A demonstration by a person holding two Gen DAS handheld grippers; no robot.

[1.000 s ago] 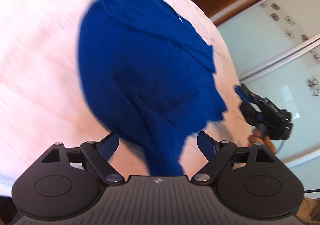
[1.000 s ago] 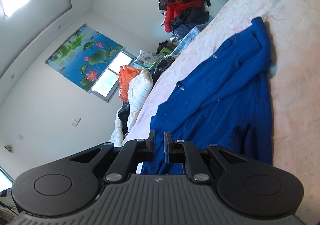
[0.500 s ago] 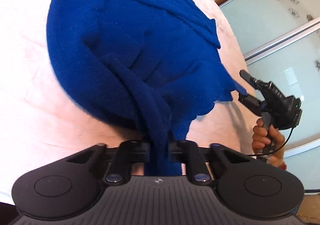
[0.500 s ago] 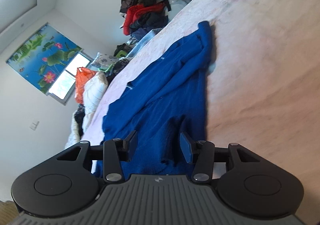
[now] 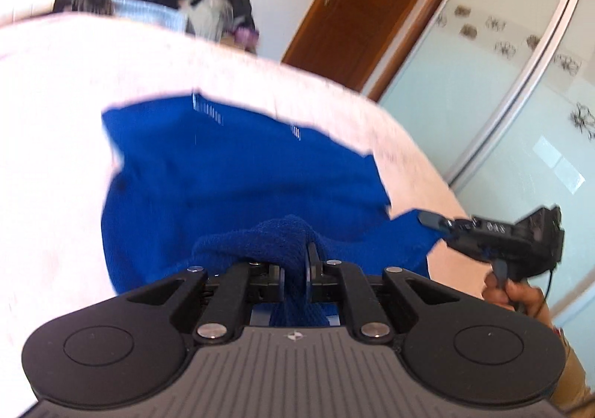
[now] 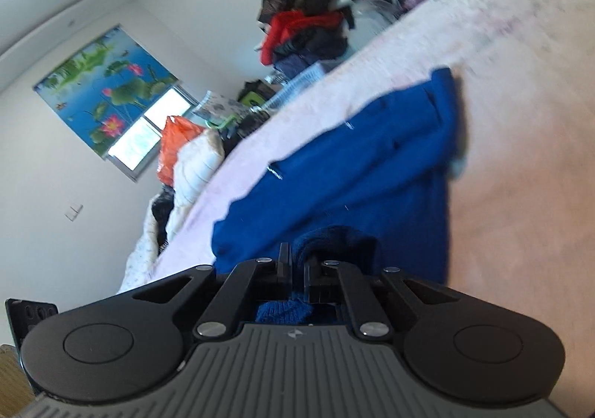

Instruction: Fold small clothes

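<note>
While the blue knit garment (image 5: 238, 180) lies spread over the pink bed (image 5: 55, 113) across the middle of the frame, the left claw (image 5: 295, 275) stands clamped on a bunched fold of it at lower centre. The right claw (image 6: 296, 275), whose jaws have just been closing, pinches another edge of the same cloth; in the left view it shows at the right edge.

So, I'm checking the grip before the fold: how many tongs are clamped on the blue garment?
2. The left tongs pinch a bunched fold at the blue garment's near edge; the right tongs pinch its corner further right, on the pink bed cover.
</note>
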